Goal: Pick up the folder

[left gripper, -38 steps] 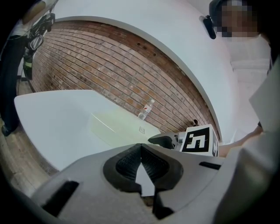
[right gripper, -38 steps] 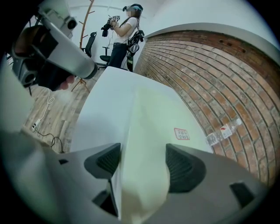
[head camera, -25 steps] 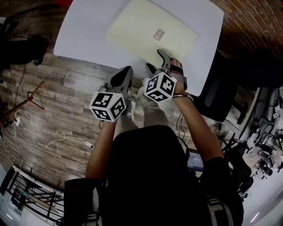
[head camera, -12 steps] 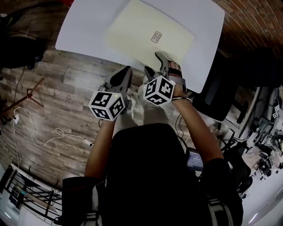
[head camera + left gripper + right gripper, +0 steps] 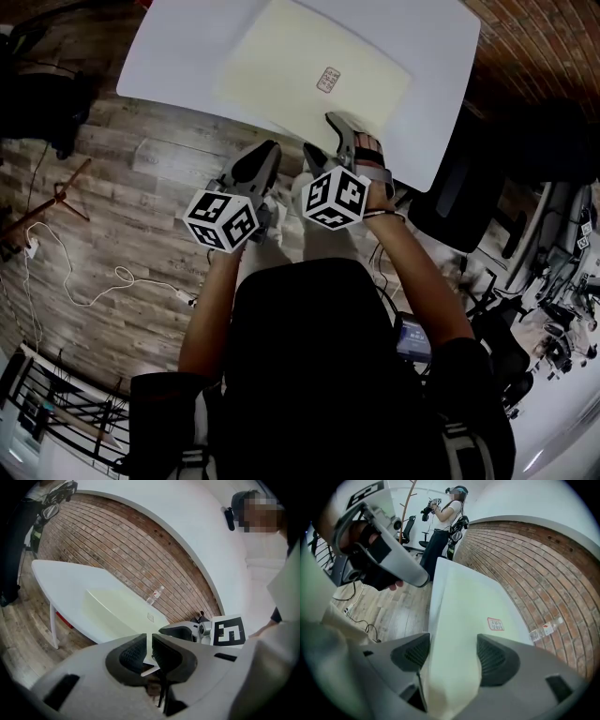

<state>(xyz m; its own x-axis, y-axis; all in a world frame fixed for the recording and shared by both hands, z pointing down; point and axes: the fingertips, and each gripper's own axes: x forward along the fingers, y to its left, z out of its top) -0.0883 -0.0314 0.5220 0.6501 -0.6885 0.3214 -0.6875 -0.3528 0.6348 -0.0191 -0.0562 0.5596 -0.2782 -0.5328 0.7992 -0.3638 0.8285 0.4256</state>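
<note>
A pale yellow folder (image 5: pixel 291 66) with a small label lies on the white table (image 5: pixel 187 56), its near edge at the table's front edge. My right gripper (image 5: pixel 323 131) holds that near edge, one finger on top. In the right gripper view the folder (image 5: pixel 473 602) fills the gap in the right gripper (image 5: pixel 452 656), and both pads lie against it. My left gripper (image 5: pixel 265 155) hovers shut over the floor just short of the table, left of the right one. The left gripper (image 5: pixel 149 651) holds nothing, and the folder (image 5: pixel 117 609) lies ahead of it.
A brick wall backs the table, with a clear water bottle (image 5: pixel 156 594) at its foot. A black office chair (image 5: pixel 459 197) stands at the right of the table. A white cable (image 5: pixel 94 286) trails over the wooden floor at the left. Another person (image 5: pixel 443 517) stands beyond the table.
The folder has slid toward the table's near edge together with my right gripper. My left gripper has drifted a little left and lower, still shut.
</note>
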